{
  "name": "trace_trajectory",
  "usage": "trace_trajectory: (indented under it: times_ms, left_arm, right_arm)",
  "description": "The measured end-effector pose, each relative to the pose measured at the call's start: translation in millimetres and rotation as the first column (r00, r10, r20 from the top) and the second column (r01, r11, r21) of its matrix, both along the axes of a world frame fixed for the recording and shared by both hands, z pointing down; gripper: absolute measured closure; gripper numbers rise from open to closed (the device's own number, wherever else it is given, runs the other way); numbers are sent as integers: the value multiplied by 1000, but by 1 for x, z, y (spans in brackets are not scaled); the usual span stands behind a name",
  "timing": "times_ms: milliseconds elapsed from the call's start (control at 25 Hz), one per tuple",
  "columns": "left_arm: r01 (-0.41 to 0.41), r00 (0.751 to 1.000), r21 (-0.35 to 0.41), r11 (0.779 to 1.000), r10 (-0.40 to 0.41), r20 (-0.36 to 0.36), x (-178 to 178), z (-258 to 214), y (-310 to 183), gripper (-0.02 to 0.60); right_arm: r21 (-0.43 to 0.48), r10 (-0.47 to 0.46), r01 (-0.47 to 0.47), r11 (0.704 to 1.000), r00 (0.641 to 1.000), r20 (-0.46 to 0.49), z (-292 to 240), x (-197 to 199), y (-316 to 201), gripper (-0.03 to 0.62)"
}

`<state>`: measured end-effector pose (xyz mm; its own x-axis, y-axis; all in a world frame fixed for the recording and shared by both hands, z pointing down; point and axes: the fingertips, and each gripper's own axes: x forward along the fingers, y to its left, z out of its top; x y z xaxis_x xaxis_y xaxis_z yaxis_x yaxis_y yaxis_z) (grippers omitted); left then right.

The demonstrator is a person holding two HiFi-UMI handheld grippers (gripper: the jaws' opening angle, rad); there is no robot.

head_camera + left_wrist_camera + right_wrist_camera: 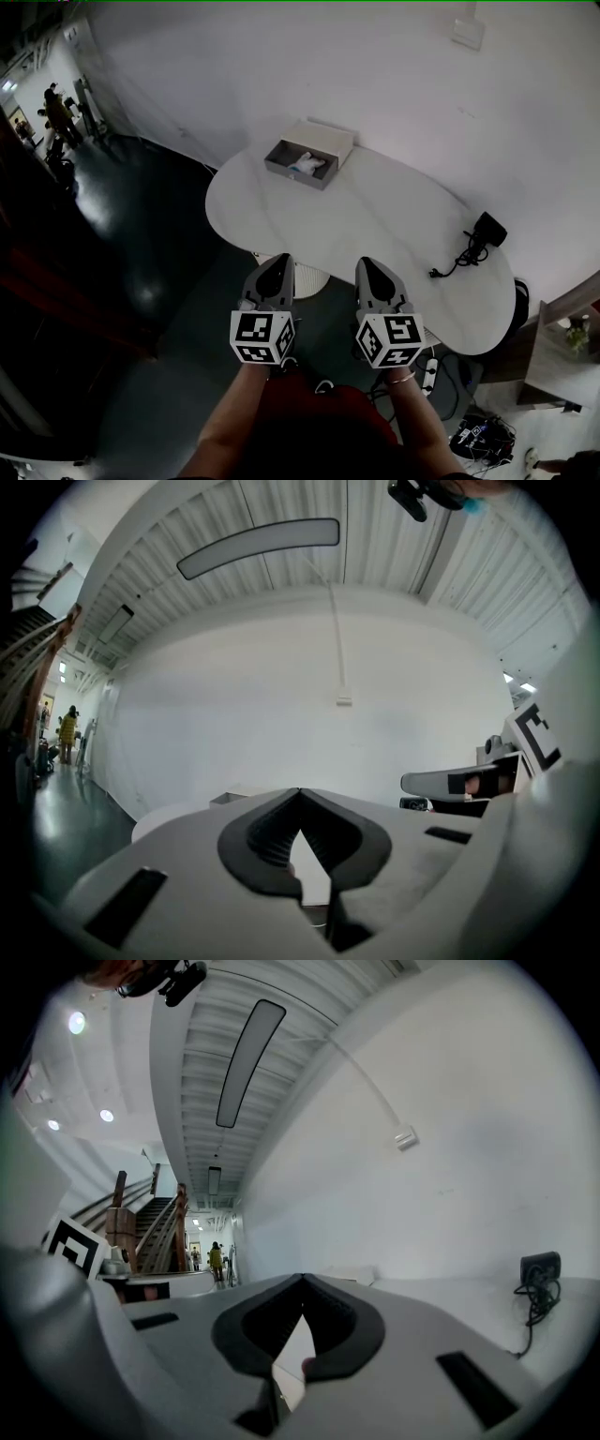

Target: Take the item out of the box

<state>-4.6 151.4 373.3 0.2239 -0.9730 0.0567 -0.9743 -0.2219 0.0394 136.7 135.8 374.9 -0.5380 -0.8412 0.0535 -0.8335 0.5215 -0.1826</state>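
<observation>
A: Jaws?
B: Left gripper [278, 259] is sitting fully closed, tips meeting, gripping nothing. Right gripper [367, 263] is doing the same, closed and empty. Both are hovering at the table's [375, 234] 6 o'clock edge.
A: Containers?
B: The box [291, 172] is lying open at 12 o'clock from the grippers, well apart. A white-and-teal item [307, 165] is lying inside.
A: Counts?
B: Two grippers, one box, one item, one black adapter [487, 230] sitting at 2 o'clock.
</observation>
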Motion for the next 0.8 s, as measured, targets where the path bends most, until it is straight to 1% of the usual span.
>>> trace_trajectory:
  times_ms: [240,440,680,800]
  left_arm:
    - [-15,1000,-2,1000,15,-16,-7,0,-16,563]
    - [-42,999,-15,999,41,-20,-17,11,-41,562]
    - [-41,999,-28,999,42,1,-51,18,-100,563]
    - [-51,999,-41,998,51,-11,-68,25,-133,563]
  right_arm:
    - [2,-5,5,1000,1000,1,-9,-8,-14,580]
    - [-3,6,-6,1000,1000,-18,-1,-21,-36,580]
    - [-19,17,-17,1000,1000,-12,6,-52,-86,580]
    - [-46,29,-29,999,1000,-9,15,-70,-117,580]
